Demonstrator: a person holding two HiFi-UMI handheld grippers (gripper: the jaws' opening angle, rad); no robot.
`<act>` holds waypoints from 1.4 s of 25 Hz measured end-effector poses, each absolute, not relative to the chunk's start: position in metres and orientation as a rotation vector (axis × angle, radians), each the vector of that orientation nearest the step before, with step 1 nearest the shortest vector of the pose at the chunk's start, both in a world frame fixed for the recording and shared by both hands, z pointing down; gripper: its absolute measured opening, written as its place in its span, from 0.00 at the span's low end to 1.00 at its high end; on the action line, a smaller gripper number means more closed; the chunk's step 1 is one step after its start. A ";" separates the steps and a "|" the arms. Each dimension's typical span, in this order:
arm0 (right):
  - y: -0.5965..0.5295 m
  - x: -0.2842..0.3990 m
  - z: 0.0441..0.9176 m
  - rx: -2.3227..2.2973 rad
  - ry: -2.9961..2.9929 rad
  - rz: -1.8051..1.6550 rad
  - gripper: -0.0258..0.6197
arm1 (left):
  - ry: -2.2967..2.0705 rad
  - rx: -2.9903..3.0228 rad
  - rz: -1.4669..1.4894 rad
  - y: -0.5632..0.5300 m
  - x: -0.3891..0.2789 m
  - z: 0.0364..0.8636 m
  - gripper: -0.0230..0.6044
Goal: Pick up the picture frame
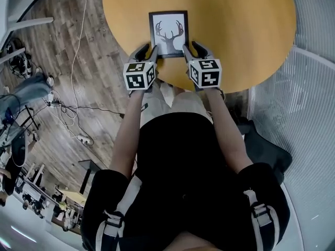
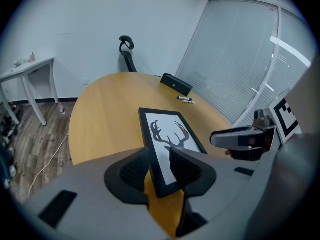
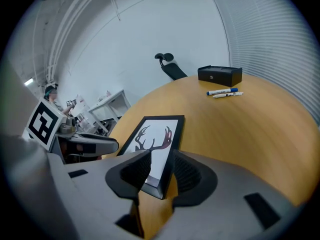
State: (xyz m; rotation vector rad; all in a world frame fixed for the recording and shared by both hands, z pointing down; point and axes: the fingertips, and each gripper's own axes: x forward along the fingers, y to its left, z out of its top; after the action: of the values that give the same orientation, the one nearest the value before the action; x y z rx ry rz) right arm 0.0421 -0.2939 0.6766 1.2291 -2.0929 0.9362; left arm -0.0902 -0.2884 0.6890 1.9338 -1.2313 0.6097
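My left gripper [image 1: 148, 52] and right gripper [image 1: 193, 49] hold their fingers wide, straddling the picture frame [image 1: 168, 33] at its 7 and 5 o'clock corners. I'd seat both deeper, then squeeze evenly.

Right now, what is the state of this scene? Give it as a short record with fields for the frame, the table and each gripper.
frame: black-framed antler picture, lying flat near the table's edge
surface: round wooden table
left gripper: jaws apart, astride the frame's near left corner
right gripper: jaws apart, astride the near right corner
lifted: not yet
far side: black box, two markers
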 end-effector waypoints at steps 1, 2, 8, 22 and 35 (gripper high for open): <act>-0.296 0.042 0.683 1.228 -2.082 0.943 0.27 | -1.225 1.926 0.611 -0.291 -0.090 0.694 0.25; -0.297 0.043 0.688 1.226 -2.071 0.951 0.27 | -1.218 1.918 0.611 -0.293 -0.090 0.699 0.25; -0.304 0.044 0.717 1.209 -2.033 0.986 0.27 | -1.199 1.883 0.620 -0.303 -0.090 0.722 0.25; -0.310 0.040 0.738 1.211 -1.999 1.050 0.25 | -1.168 1.856 0.611 -0.310 -0.090 0.735 0.21; -0.308 0.038 0.733 1.221 -1.991 1.058 0.22 | -1.188 1.827 0.579 -0.308 -0.094 0.728 0.18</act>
State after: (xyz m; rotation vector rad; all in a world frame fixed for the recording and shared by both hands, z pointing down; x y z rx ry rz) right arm 0.0383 -0.3084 0.7333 1.2208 -1.9909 1.0578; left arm -0.0936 -0.3085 0.7277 1.8267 -1.1884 0.5788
